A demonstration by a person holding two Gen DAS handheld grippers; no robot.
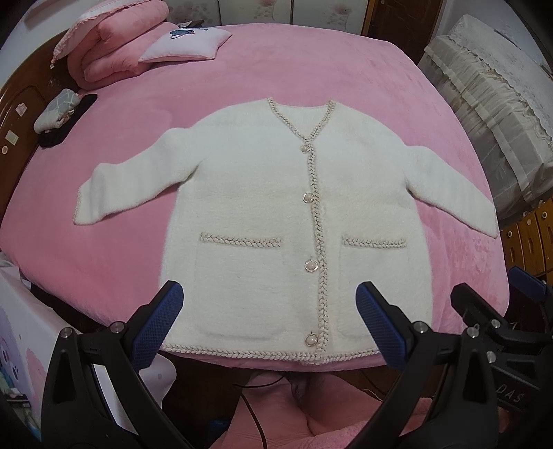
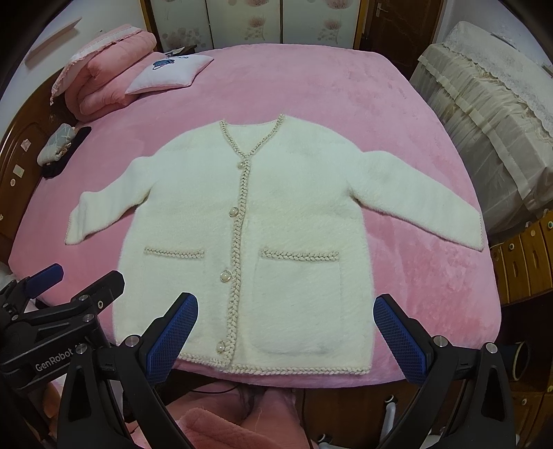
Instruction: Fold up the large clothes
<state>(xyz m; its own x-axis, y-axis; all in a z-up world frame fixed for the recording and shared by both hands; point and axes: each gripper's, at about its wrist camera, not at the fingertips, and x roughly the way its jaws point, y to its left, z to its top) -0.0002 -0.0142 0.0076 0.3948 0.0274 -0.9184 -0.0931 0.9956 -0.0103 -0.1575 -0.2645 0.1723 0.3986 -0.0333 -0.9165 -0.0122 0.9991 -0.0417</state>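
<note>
since the fluffy white buttoned cardigan (image 1: 276, 214) lay flat, hem at six o'clock, ready for folding, left gripper (image 1: 269, 324) and right gripper (image 2: 285, 333) hovered wide, empty.

Home bedroom, wide bed (image 1: 345, 79) under a pink plush cover, folded pink quilt (image 1: 114, 45) and small pillow (image 1: 186, 43) by a dark wooden headboard (image 1: 20, 114), lace-draped furniture (image 2: 490, 114) alongside, floral wardrobe doors (image 2: 249, 24) behind.

White fluffy cardigan (image 1: 276, 214) lies flat, buttoned (sleeves spread) on the pink bed (image 1: 311, 69).
</note>
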